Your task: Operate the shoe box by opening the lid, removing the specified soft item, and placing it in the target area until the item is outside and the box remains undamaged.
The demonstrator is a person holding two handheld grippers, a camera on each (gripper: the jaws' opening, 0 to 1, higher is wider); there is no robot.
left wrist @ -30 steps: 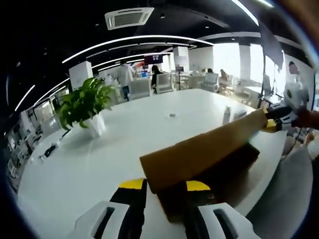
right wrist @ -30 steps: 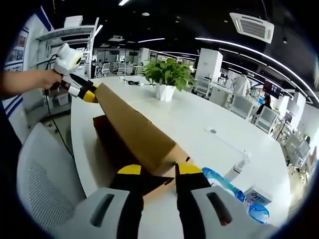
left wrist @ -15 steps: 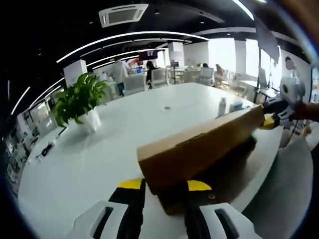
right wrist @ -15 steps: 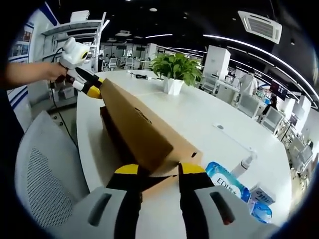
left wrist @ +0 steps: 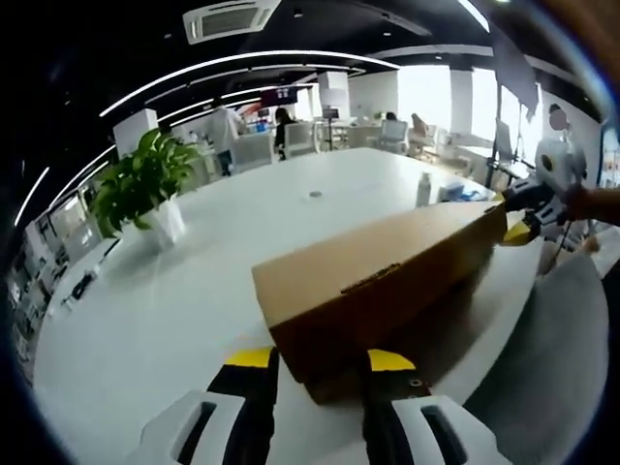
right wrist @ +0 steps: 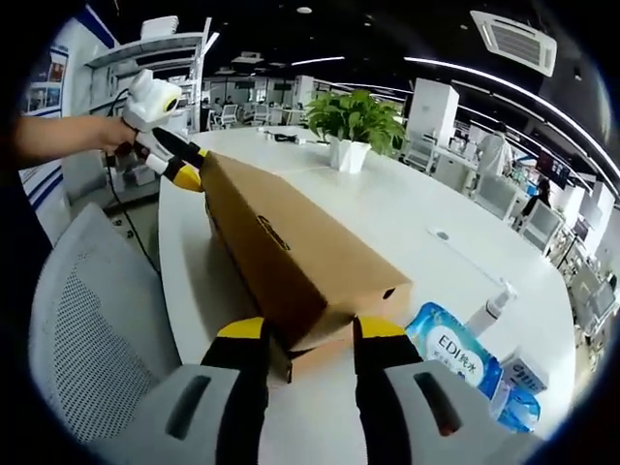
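In the left gripper view, the left gripper (left wrist: 320, 360) sat at six o'clock, its jaws set either side of the near end of the cardboard lid (left wrist: 383, 276); whether they pinched it I could not tell. The shoe box (left wrist: 334, 389) lay on the white table (left wrist: 174, 310), near its edge. The right gripper (left wrist: 523, 221) met the lid's far end at three o'clock.

In the right gripper view, the right gripper (right wrist: 302, 334) likewise bracketed the lid (right wrist: 291, 252), grip unclear; the left gripper (right wrist: 174, 167) touched the far corner at ten o'clock. The lid looked light and stiff but creasable, so the short ends seemed the sound holds. The soft item was hidden.
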